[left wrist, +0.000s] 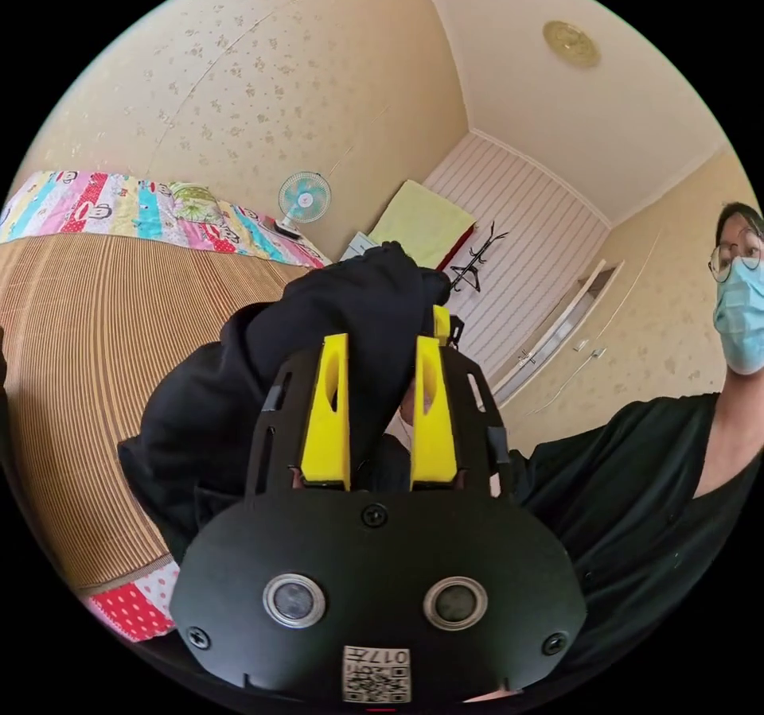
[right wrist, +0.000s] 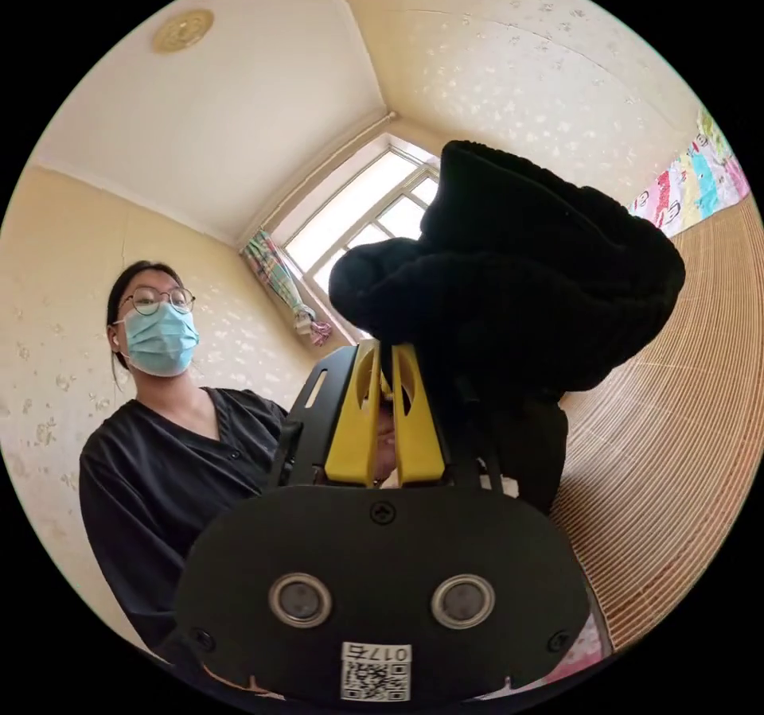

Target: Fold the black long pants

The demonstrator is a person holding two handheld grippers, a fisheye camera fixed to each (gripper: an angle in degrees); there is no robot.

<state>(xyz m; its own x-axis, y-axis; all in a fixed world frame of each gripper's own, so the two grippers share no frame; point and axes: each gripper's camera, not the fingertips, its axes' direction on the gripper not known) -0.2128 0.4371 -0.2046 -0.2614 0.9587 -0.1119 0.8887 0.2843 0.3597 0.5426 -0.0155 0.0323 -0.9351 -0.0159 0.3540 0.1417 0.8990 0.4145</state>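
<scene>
While both cameras tilt up toward the ceiling, I see my left tongs (left wrist: 380, 405) clenched on the black long pants (left wrist: 318, 349), soft matte cloth bunched thickly between the yellow jaws and lifted above the bed (left wrist: 87, 365). My right tongs (right wrist: 387, 413) grasp a knitted, rounded wad of the same pants, jaws nearly together. Ribbed straw matting covers the bed, with a patterned sheet (left wrist: 119, 206) along its far edge, open surface beneath the cloth
</scene>
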